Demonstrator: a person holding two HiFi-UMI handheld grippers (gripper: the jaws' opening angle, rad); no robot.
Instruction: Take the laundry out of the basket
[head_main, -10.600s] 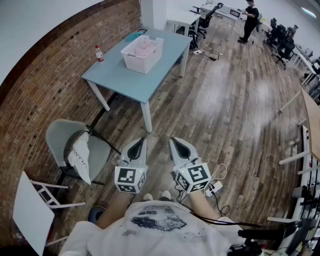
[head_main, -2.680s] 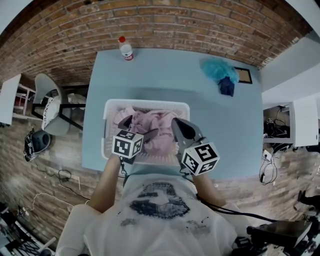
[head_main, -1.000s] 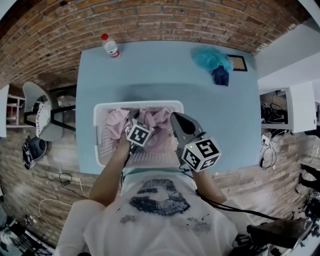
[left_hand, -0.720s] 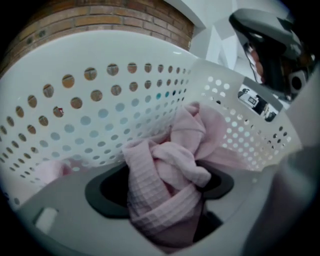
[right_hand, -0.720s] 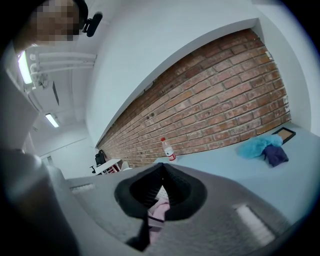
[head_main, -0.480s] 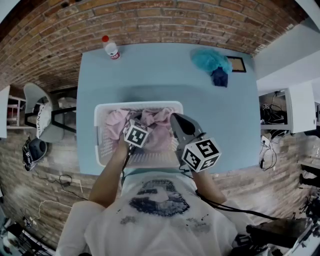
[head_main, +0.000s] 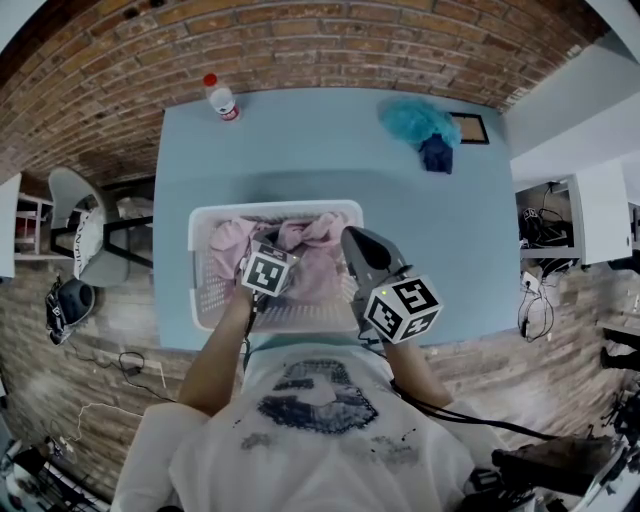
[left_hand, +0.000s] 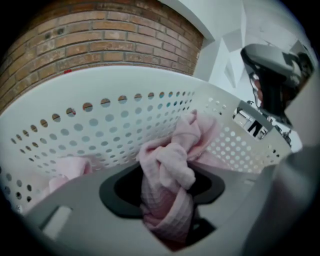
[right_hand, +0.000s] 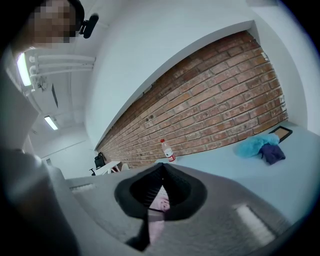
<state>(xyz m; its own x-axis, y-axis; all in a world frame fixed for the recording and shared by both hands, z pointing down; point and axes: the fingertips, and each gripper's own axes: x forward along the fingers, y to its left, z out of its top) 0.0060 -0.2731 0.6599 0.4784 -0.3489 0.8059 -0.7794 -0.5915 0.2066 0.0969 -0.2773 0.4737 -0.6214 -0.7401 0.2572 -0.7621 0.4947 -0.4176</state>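
Observation:
A white perforated laundry basket (head_main: 275, 208) stands on the light-blue table (head_main: 430, 250), with pink laundry (head_main: 312, 245) inside. My left gripper (head_main: 283, 252) reaches down into the basket. Its jaws are closing, and a bunched pink cloth (left_hand: 167, 165) is pinched between them in the left gripper view (left_hand: 165, 200), in front of the basket wall (left_hand: 100, 125). My right gripper (head_main: 350, 236) hovers over the basket's right rim with its tips together. In the right gripper view (right_hand: 161, 167) a strip of pink laundry (right_hand: 159, 206) shows below the jaws.
At the table's far edge stands a red-capped bottle (head_main: 220, 97), against the brick wall. A teal cloth (head_main: 420, 118), a dark blue cloth (head_main: 436, 152) and a small frame (head_main: 468, 128) lie at the far right. A grey chair (head_main: 85, 230) stands left of the table.
My left gripper has drawn slightly back toward the person inside the basket, and the pink laundry has gathered up around it. The right gripper has hardly moved.

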